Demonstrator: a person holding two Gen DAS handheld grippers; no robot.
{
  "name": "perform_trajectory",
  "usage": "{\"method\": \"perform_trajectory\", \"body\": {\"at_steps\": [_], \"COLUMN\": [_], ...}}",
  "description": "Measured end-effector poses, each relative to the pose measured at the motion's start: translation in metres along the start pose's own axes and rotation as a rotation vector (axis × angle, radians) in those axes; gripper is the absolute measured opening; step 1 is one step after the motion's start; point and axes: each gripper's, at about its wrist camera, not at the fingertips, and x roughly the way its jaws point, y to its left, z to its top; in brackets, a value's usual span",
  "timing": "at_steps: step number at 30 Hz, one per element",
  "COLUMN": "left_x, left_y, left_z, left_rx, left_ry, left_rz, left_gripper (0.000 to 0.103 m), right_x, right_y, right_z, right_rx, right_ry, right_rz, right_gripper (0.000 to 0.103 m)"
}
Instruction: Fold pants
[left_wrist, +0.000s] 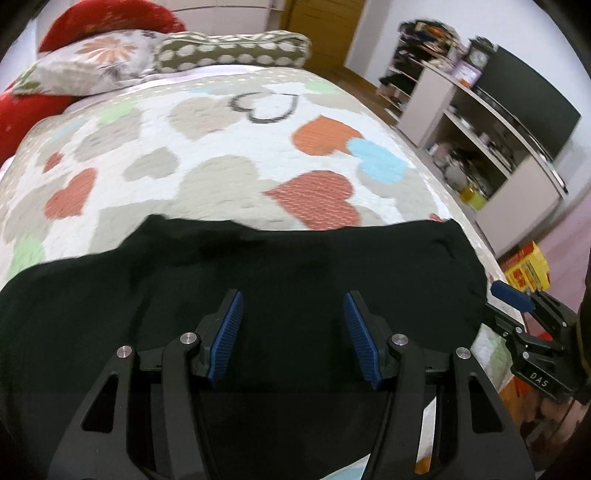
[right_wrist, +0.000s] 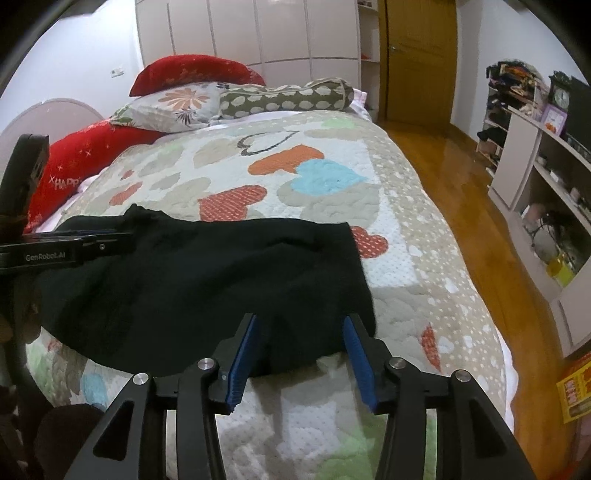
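Black pants (left_wrist: 258, 266) lie folded in a flat, wide heap across the near end of a bed with a heart-patterned quilt (left_wrist: 229, 147). My left gripper (left_wrist: 293, 295) hovers over the middle of the dark cloth, jaws wide apart and nothing between the blue pads (left_wrist: 227, 336). In the right wrist view the pants (right_wrist: 207, 273) reach to the bed's near edge. My right gripper (right_wrist: 301, 319) is open there, the cloth's near right corner lying between its fingers without being pinched. The left gripper (right_wrist: 125, 236) shows side-on at the pants' left end, and the right gripper (left_wrist: 513, 299) shows by their right end.
Red cushions (right_wrist: 195, 72), a floral pillow (right_wrist: 177, 105) and a spotted bolster (right_wrist: 284, 98) sit at the head of the bed. Wooden floor (right_wrist: 443, 192) runs along the right side, with white shelves (right_wrist: 546, 192) full of clutter, a yellow box (left_wrist: 528, 269) and a wooden door (right_wrist: 417, 59).
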Motion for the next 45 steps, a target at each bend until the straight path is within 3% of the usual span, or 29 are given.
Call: {"method": "perform_trajectory", "body": {"at_steps": [12, 21, 39, 45], "left_x": [0.026, 0.052, 0.094, 0.120], "left_y": [-0.039, -0.060, -0.109, -0.127], "left_z": [0.023, 0.046, 0.076, 0.080], "left_rx": [0.064, 0.115, 0.271, 0.321], "left_ry": [0.046, 0.085, 0.143, 0.185], "left_rz": [-0.114, -0.152, -0.222, -0.236], "left_gripper": [0.061, 0.061, 0.061, 0.061], "right_x": [-0.009, 0.006, 0.020, 0.033], "right_y": [-0.024, -0.039, -0.042, -0.045], "right_z": [-0.010, -0.029, -0.026, -0.021], "right_rx": [0.061, 0.147, 0.223, 0.285], "right_ry": [-0.005, 0.048, 0.017, -0.042], "right_rz": [0.030, 0.145, 0.295, 0.359], "right_gripper": [0.048, 0.049, 0.065, 0.067]}}
